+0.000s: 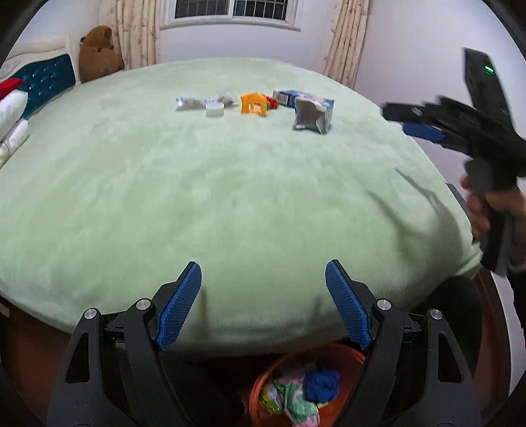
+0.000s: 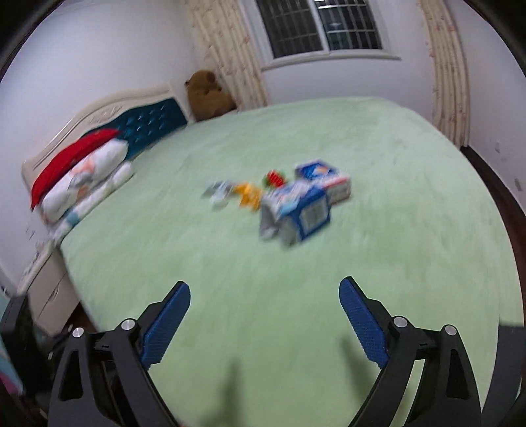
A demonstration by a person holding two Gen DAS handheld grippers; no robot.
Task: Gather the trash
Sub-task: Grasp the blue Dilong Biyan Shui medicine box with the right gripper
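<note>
A wide bed filled both views, covered by a pale green blanket. At its head stood a cream headboard with a dark teal tufted panel. Against it leaned white patterned pillows with a red cushion on top. A brown stuffed bear sat in the corner beside the headboard, touching a light flowered curtain. A barred window was set in the white wall, with a second curtain on its other side. A pale bedside cabinet stood just beside the bed.
</note>
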